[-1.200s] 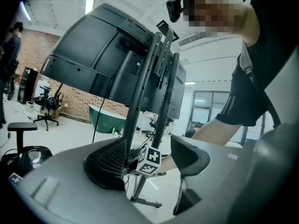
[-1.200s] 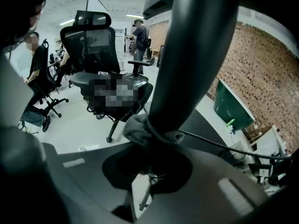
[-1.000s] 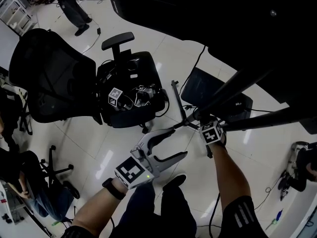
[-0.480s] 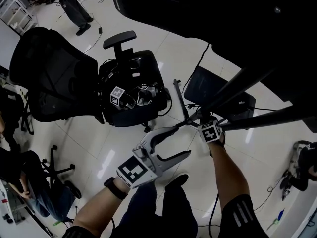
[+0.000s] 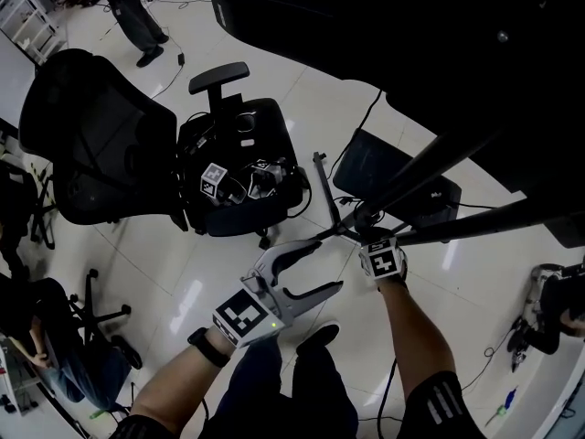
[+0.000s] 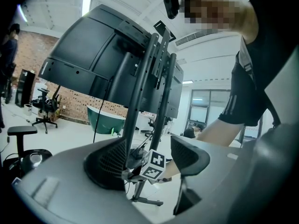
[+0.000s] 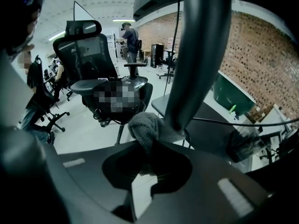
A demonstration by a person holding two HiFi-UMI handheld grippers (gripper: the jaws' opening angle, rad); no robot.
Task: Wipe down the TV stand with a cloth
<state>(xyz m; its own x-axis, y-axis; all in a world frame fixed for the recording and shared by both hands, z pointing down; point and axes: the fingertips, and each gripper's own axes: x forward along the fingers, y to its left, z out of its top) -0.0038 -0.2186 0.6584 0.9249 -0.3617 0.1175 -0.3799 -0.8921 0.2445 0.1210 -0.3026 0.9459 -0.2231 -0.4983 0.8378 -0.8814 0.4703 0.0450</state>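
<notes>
The black TV stand shows as two dark poles (image 5: 439, 167) rising from a flat base (image 5: 393, 176) on the white floor, and the TV's back (image 6: 107, 59) sits on top. My right gripper (image 5: 364, 227) is at the foot of a pole (image 7: 191, 55). It is shut on a grey cloth (image 7: 148, 127), and the cloth is pressed against that pole. My left gripper (image 5: 324, 265) hangs open and holds nothing, a little left of the stand. Its view looks between the jaws at the poles (image 6: 140, 101) and the right gripper's marker cube (image 6: 154, 164).
A black office chair (image 5: 242, 199) left of the stand has loose gear and a marker cube (image 5: 213, 179) on its seat. A thin stand leg (image 5: 326, 190) and cables (image 5: 366, 122) cross the floor. More chairs (image 5: 82, 309) and a standing person (image 5: 137, 16) are further left.
My right gripper and the cloth have slid a little down the pole, towards me. The left gripper has hardly moved.
</notes>
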